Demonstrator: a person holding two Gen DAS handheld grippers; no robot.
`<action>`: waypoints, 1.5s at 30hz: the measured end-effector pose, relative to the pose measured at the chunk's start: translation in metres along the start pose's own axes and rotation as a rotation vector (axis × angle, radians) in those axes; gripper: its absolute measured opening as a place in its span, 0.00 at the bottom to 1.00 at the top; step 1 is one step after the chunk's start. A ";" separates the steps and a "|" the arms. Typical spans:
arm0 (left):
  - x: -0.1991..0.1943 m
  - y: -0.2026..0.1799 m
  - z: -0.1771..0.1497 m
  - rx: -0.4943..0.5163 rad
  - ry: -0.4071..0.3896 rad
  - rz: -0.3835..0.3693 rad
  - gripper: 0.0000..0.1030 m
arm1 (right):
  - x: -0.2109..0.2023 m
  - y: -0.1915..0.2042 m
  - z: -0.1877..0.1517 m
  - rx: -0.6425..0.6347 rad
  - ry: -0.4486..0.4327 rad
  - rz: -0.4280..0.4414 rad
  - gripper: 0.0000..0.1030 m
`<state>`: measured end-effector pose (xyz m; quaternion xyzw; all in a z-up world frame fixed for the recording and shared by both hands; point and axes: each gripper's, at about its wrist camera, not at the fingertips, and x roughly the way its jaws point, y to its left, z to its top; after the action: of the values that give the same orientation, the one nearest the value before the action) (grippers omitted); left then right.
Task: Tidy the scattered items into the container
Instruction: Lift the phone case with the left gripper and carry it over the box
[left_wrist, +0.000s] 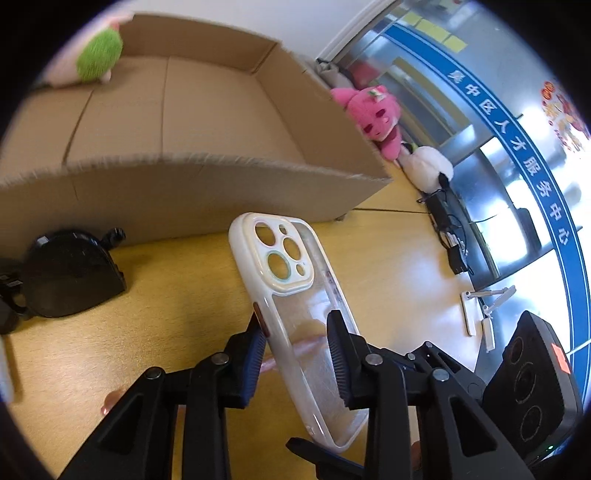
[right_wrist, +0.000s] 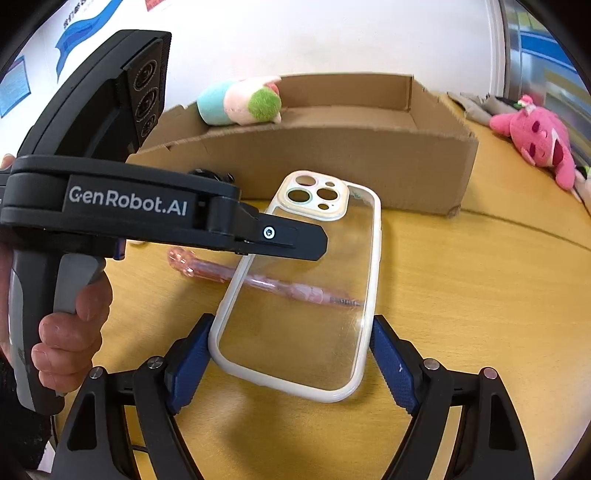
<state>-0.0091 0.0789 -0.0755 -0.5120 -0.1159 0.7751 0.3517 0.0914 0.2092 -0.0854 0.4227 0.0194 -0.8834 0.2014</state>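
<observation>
Left gripper clamped on the case, pads on both long edges, mid-frame in the left view. Right gripper spread wide, pads flanking the case's lower end; contact unclear. Pink pen on the table, seen through the clear back. Box across the upper frame, green plush on its upper-left rim. Pink plush upper right.

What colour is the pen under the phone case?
Clear pink pen, best in the right wrist view.
</observation>
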 end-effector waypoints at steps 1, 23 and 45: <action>-0.005 -0.003 0.001 0.007 -0.010 0.001 0.30 | -0.004 0.000 0.003 -0.006 -0.014 -0.002 0.84; -0.113 0.010 0.111 0.017 -0.273 -0.030 0.29 | -0.034 0.032 0.162 -0.193 -0.206 0.075 0.83; -0.059 0.084 0.211 -0.121 -0.217 -0.017 0.29 | 0.062 0.005 0.245 -0.256 -0.084 0.093 0.83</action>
<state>-0.2160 0.0164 0.0161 -0.4446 -0.2042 0.8145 0.3119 -0.1227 0.1336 0.0262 0.3569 0.1037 -0.8803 0.2950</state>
